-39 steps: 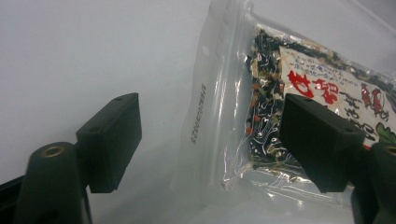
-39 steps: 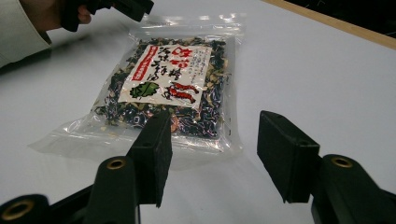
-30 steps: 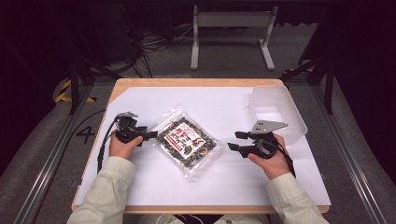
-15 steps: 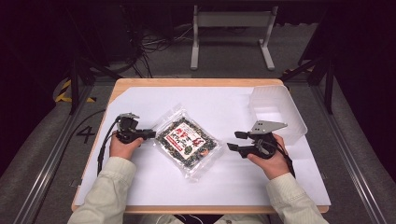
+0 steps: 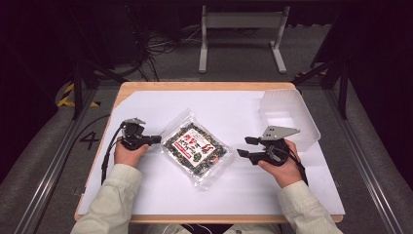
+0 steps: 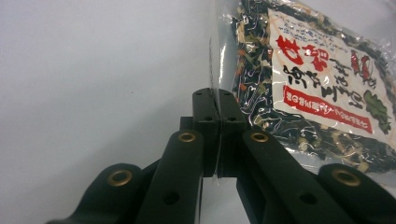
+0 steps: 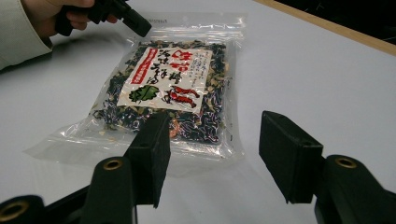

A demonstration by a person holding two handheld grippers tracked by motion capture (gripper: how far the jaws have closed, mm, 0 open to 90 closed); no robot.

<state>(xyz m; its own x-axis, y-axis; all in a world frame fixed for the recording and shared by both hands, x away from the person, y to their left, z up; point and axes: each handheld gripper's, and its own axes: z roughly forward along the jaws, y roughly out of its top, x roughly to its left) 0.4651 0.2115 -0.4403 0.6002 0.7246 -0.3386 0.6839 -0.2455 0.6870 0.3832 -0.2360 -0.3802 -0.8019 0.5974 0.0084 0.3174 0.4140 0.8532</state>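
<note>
A clear bag of dark dried greens with a white and red label lies flat in the middle of the white-covered table. My left gripper is at the bag's left edge. Its jaws have just been closing and now stand together, pinching the bag's clear sealed rim, with the gripper level with the table. My right gripper hovers just right of the bag, jaws apart with nothing between them. In the right gripper view the bag lies ahead of that open gripper, and the left gripper touches its far corner.
A translucent plastic tub stands at the table's back right, close behind my right hand. White sheet stretches in front of and behind the bag. The wooden table edge runs along the far side.
The left gripper's jaws went from apart to closed on the bag's left rim. Both hands and the bag stayed where they were.
</note>
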